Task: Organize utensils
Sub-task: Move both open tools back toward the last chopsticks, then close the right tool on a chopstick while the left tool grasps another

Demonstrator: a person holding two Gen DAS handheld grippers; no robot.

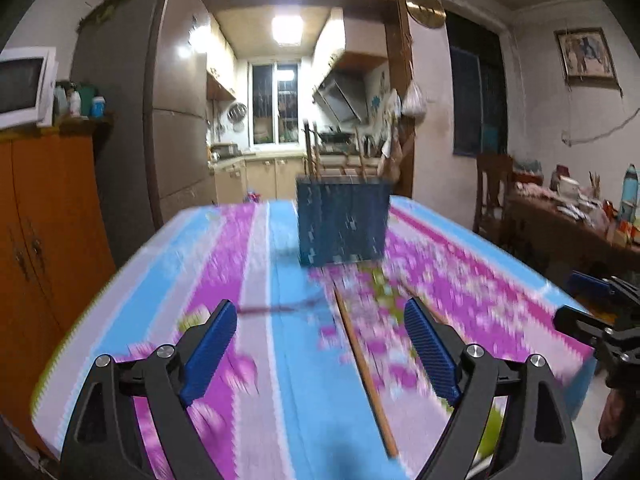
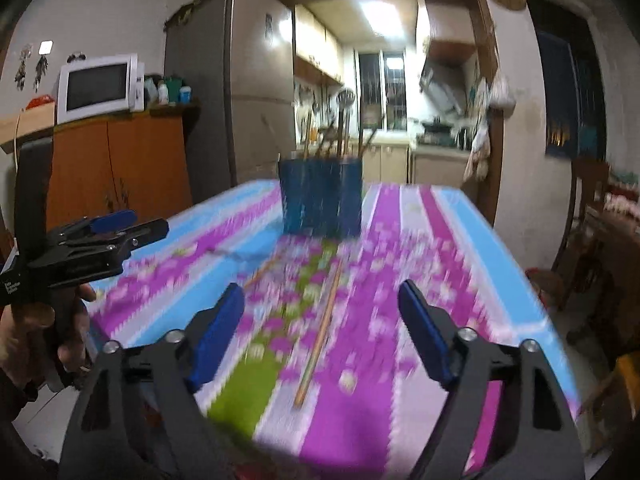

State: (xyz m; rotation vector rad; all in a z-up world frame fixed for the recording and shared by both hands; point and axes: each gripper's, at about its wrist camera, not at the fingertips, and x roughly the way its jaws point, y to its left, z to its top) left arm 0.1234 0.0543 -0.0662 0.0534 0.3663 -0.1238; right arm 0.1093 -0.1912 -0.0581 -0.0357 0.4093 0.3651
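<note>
I see one wooden chopstick (image 1: 366, 376) lying flat on the striped tablecloth (image 1: 288, 360), running from about 12 o'clock down toward 5 o'clock in my left wrist view, its near end close to the bottom of the frame. In my right wrist view the same stick (image 2: 318, 336) lies almost straight along the 12-to-6 line, and a second, shorter-looking stick (image 2: 262, 270) sits at about 11 o'clock from it, too blurred for me to judge further.

Beyond the sticks, toward 12 o'clock, stands the blue utensil holder (image 1: 343, 222), upright on the cloth, with several handles poking out of its top; from the right wrist I make out a ladle-like head among them (image 2: 345, 98).

My left gripper (image 1: 320, 344) hangs over the near part of the table with its blue pads (image 1: 210, 354) spread wide, nothing between them, the chopstick passing under the gap nearer the right pad. My right gripper (image 2: 321, 336) is likewise spread apart and empty, the chopstick lying beneath the middle of the gap.

Each gripper shows at the edge of the other's view, at 3 o'clock from the left wrist and 9 o'clock from the right.

Both views are motion-blurred. Behind the table are a refrigerator (image 2: 240, 80), a microwave (image 2: 98, 86) on an orange cabinet (image 2: 120, 160), and the kitchen doorway.
</note>
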